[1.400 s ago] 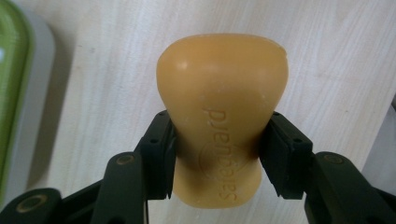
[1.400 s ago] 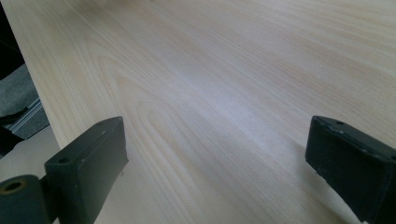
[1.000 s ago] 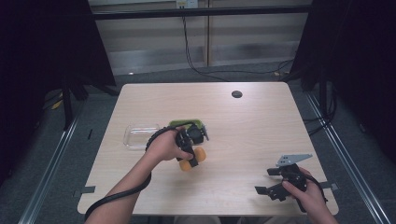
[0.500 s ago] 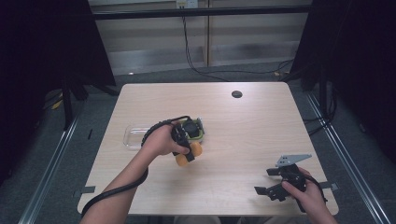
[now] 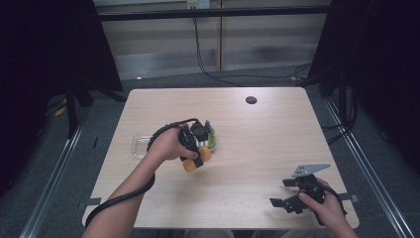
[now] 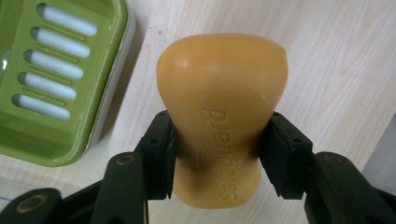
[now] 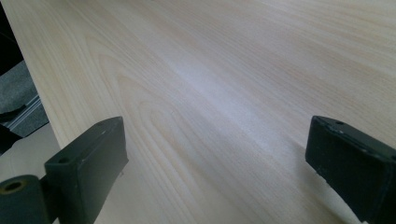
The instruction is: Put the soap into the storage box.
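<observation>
An orange bar of soap (image 6: 222, 116) with embossed lettering is clamped at its narrow waist by my left gripper (image 6: 219, 156), just above the wooden table. Seen from the high view, the soap (image 5: 194, 161) and left gripper (image 5: 198, 154) are left of the table's centre. A green slotted soap dish (image 6: 51, 79) lies just to the soap's left in the left gripper view, and behind the hand in the high view, soap dish (image 5: 211, 141). My right gripper (image 5: 289, 194) rests near the front right of the table, its jaws wide apart over bare wood (image 7: 219, 154).
A clear plastic lid or tray (image 5: 139, 145) lies on the table left of the left hand. A round dark cable hole (image 5: 251, 100) sits at the far middle. The table's front edge runs close to the right gripper. Cables hang behind the table.
My left gripper has carried the soap slightly left and toward the front, away from the green dish. The right gripper has stayed in place.
</observation>
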